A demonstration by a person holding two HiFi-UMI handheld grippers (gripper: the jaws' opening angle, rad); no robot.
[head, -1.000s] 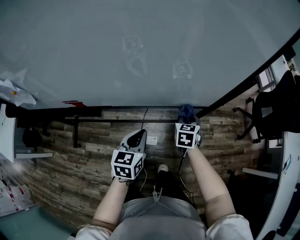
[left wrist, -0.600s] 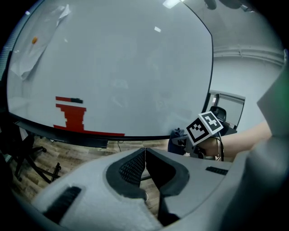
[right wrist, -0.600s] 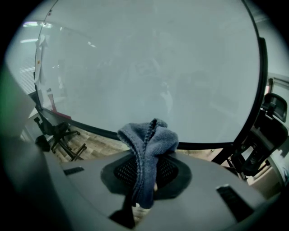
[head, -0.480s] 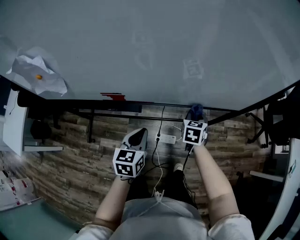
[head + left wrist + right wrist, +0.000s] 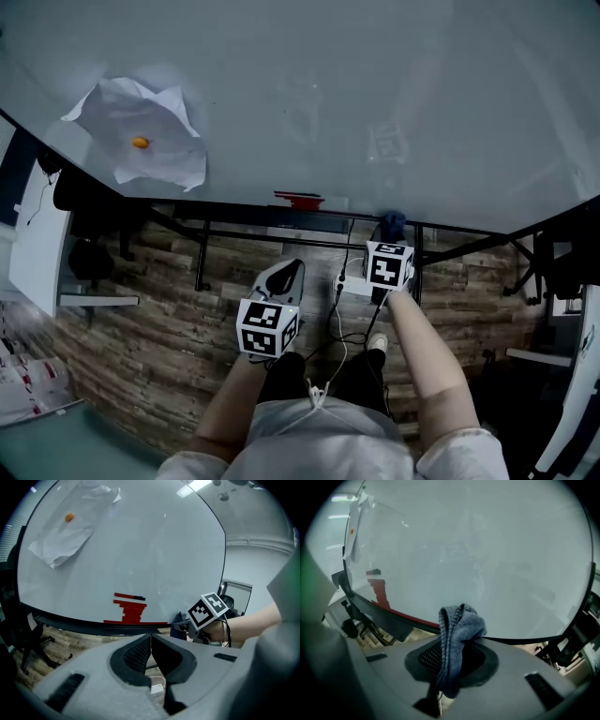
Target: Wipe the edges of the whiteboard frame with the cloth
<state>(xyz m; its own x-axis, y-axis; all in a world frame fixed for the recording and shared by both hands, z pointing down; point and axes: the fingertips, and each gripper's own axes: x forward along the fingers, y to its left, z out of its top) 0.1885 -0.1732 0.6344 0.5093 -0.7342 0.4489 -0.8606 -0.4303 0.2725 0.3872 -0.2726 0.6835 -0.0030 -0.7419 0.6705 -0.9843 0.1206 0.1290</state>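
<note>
Your right gripper is clamped on the blue cloth, whose bunched top meets the dark lower frame of the whiteboard, while its loose end hangs down between the jaws. Your left gripper hangs short of that frame, clear of it and to the left of the cloth, its jaws pressed together with nothing between them. A stepped red mark sits on the board right at the frame, just left of where the cloth touches. Farther along the frame to the left and higher up the board, a crumpled sheet of white paper is pinned under a small orange dot. Under the frame, a white power adapter and its cables lie on the wood-plank floor between your two grippers.
</note>
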